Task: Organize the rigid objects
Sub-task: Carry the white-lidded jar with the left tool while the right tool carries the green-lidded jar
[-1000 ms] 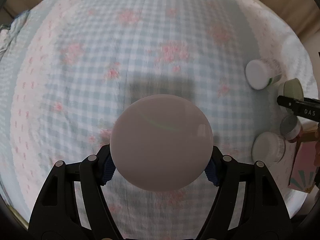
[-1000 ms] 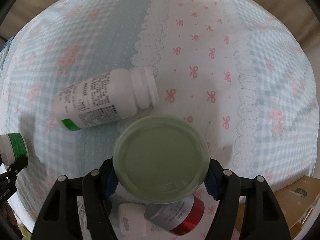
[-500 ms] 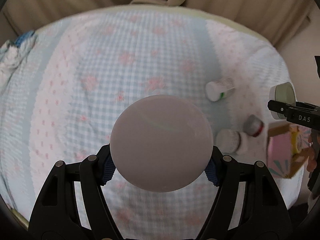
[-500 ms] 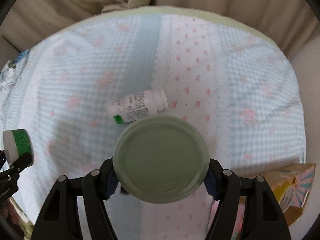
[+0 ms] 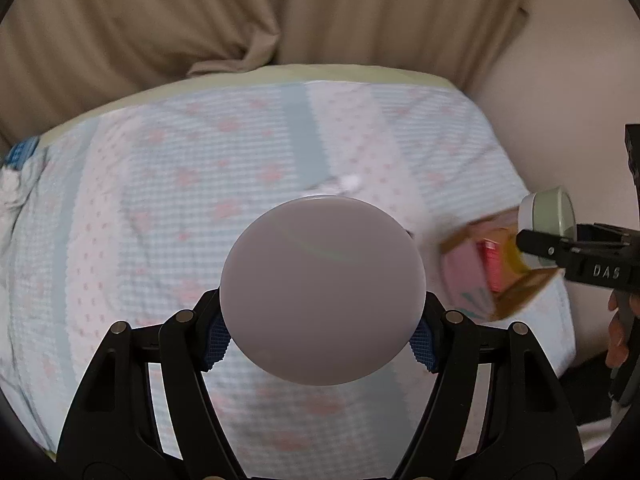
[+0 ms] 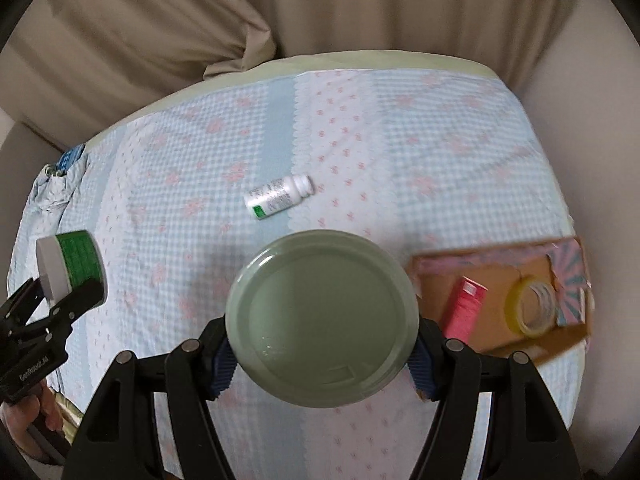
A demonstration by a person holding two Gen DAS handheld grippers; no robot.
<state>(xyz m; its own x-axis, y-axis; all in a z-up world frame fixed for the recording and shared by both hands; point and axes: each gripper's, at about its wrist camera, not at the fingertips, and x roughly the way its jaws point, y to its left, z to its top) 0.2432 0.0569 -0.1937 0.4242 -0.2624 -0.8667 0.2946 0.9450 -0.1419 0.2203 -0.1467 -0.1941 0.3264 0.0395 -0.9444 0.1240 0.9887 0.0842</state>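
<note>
Both tongs are up over a bed [image 6: 460, 128] dressed in a pale blue gingham cover with pink flowers and a white strip of small pink bows running down it. Beige curtains [image 6: 320, 4] hang in folds behind the far edge of the bed, and a plain cream wall [image 5: 560, 92] stands to the right.

The left tongs [image 5: 322, 330] are clamped on a jar with a pale lilac-grey lid [image 5: 322, 290]; its round lid faces the camera and fills the gap between the blue-padded fingers. From the right wrist view that same jar shows a green label around its side.

The right tongs [image 6: 322, 350] are clamped on a jar with a sage green lid [image 6: 322, 318], held the same way, lid toward the lens.

Beyond the right tongs, well apart from them, a small white bottle [image 6: 278, 197] with a white cap lies on its side on the cover, near the bow-patterned strip. Just to the right of the right tongs an open cardboard box [image 6: 500, 276] with pink and teal flaps sits at the bed's edge. Inside it lie a pink tube [image 6: 464, 310] and a roll of yellowish tape [image 6: 530, 308], side by side but apart.

At the far left corner of the bed, a crumpled bit of blue-and-white cloth [image 6: 60, 184] lies bunched.
</note>
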